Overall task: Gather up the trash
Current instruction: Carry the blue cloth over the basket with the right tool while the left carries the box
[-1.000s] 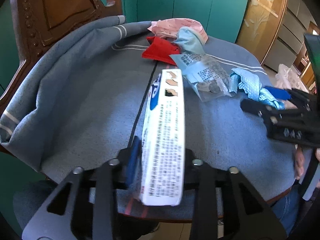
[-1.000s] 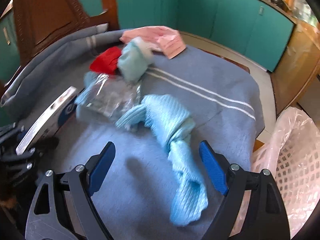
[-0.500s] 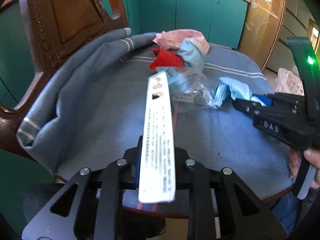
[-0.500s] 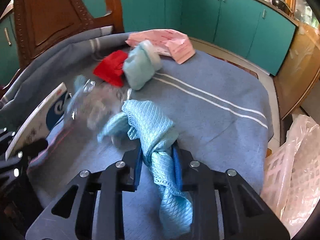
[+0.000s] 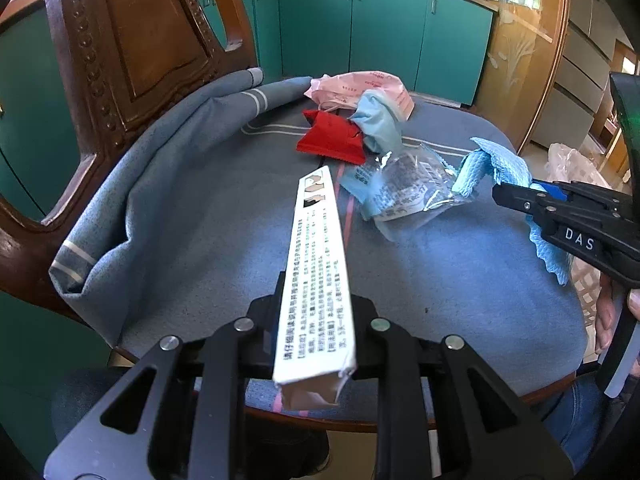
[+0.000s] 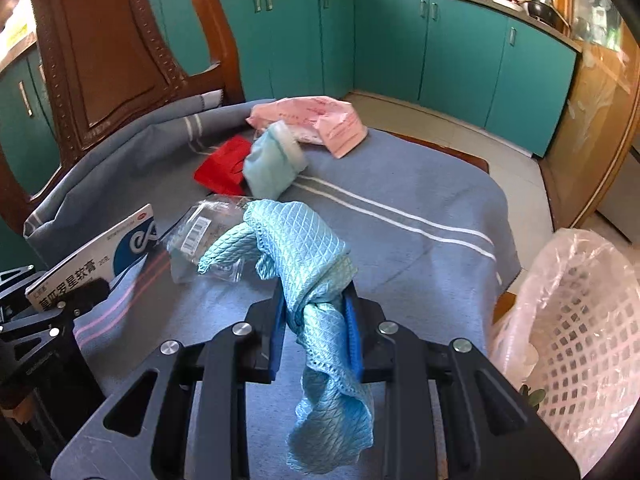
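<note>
— The right tongs (image 6: 316, 312) have just been closing, and now their blue pads are squeezing the light blue waffle-weave cloth (image 6: 308, 248), which a second ago was lying loose on the tabletop (image 6: 400, 216) between wide-open jaws.

— And the left tongs (image 5: 316, 320)?

— They are clamping a long white ointment box (image 5: 316, 268) by its near end. It was lying flatter a second ago; now it is standing on its narrow edge and sticking out forward over the blue blanket covering the tabletop.

— Is the cloth hanging free?

— One end is drooping below the pads toward the camera, the other is bunching up ahead of them, just over a clear plastic wrapper (image 6: 208, 236) that is lying on the blanket.

— What else is sitting there?

— Farther back, a red packet (image 6: 222, 168), a pale blue pouch (image 6: 272, 164) leaning against it, and a pink plastic bag (image 6: 316, 120) behind both. A carved wooden chair (image 6: 116, 52) is standing at the far left edge with the blanket draping against it.

— And the bin?

— A white lattice basket (image 6: 580, 344) lined with thin clear plastic is standing off the tabletop's right side, near the right tongs.
</note>
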Action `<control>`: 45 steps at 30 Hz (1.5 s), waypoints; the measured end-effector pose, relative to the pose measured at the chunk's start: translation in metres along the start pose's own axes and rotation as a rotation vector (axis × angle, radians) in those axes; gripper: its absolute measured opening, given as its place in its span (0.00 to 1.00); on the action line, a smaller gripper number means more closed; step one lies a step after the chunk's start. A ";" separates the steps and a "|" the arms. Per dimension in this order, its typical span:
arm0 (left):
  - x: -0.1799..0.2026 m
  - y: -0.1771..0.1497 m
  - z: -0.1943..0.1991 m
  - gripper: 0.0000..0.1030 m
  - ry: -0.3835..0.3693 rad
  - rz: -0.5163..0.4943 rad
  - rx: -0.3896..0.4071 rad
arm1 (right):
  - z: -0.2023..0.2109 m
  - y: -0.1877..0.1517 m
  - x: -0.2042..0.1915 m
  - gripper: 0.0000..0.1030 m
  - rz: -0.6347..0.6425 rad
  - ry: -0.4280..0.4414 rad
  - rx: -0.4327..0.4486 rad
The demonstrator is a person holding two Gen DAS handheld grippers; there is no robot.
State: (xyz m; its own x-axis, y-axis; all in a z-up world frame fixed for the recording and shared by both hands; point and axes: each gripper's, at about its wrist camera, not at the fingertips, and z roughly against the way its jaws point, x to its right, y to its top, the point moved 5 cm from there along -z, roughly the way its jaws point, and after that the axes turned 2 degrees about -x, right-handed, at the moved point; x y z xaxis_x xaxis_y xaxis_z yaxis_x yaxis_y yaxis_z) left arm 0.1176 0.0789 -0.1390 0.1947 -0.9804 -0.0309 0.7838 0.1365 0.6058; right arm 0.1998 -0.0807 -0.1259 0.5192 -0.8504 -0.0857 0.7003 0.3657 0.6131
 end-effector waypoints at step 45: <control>0.020 0.014 0.055 0.23 -0.057 -0.025 0.132 | 0.040 0.002 0.012 0.26 -0.054 -0.013 0.120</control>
State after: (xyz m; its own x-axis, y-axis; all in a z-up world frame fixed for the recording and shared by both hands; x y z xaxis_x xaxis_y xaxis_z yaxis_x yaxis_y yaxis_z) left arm 0.0996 0.0534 -0.0873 0.1395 -0.9902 -0.0043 0.7027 0.0959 0.7050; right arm 0.1878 -0.1051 -0.0936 0.4755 -0.8726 -0.1114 0.6627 0.2720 0.6978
